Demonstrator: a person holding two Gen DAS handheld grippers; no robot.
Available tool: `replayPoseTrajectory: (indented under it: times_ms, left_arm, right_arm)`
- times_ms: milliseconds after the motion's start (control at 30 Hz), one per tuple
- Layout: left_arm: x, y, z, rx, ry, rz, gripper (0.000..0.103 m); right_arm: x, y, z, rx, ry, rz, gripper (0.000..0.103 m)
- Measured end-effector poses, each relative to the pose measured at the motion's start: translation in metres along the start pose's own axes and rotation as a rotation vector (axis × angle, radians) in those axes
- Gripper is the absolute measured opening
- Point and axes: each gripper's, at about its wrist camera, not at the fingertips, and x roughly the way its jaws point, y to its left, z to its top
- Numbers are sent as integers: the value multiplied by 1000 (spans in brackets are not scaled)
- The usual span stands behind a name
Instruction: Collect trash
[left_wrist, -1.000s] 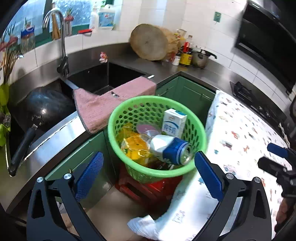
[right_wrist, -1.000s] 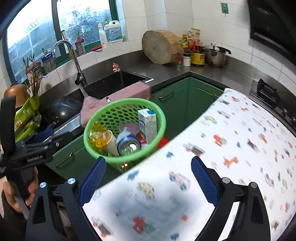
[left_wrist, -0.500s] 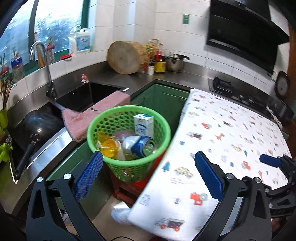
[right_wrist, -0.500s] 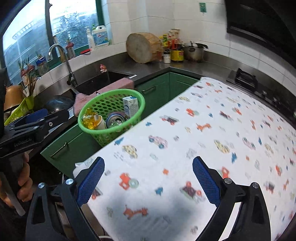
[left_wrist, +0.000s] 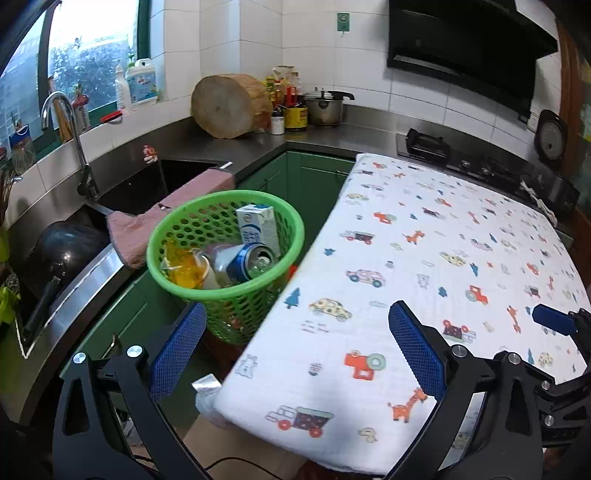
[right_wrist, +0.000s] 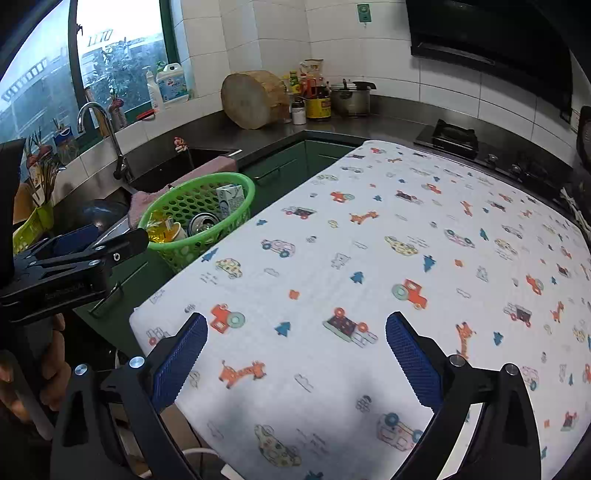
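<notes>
A green mesh basket (left_wrist: 207, 291) stands beside the table's left edge; it also shows in the right wrist view (right_wrist: 236, 218). It holds a blue can (left_wrist: 251, 258), a white carton (left_wrist: 256, 227) and yellow wrappers (left_wrist: 181, 269). My left gripper (left_wrist: 295, 347) is open and empty, held back from the basket, over the table's near left corner. My right gripper (right_wrist: 295, 350) is open and empty over the table's near part. The left gripper also shows at the left of the right wrist view (right_wrist: 74, 258).
The table wears a white cloth (right_wrist: 406, 258) printed with cars and giraffes. A pink towel (left_wrist: 147, 221) hangs over the sink's edge (left_wrist: 140, 184). A black pan (left_wrist: 59, 251), a faucet (left_wrist: 70, 140), a wooden block (left_wrist: 229, 107), a pot (left_wrist: 325, 107) and a stove (left_wrist: 461, 155) line the counter.
Both grippers have drawn back and up from the basket, which now looks smaller and farther. More of the clothed table has come into view. Both stay open and empty.
</notes>
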Motion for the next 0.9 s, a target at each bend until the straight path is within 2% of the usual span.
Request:
replayPoseTrajectory:
  times_ms: [233,500,900]
  left_arm:
    - [-2,-14,-2,40,-9,8,98]
    - [2,-19,-6,67,6,21,98]
    - [3,-16,-7,56,14,25,98]
  right_arm:
    - [-2,-12,-8,18,-5,-41,95]
    - [1,-16,-7,27,-4,-43,95]
    - [2,-19,-5,32,-11,-37,95]
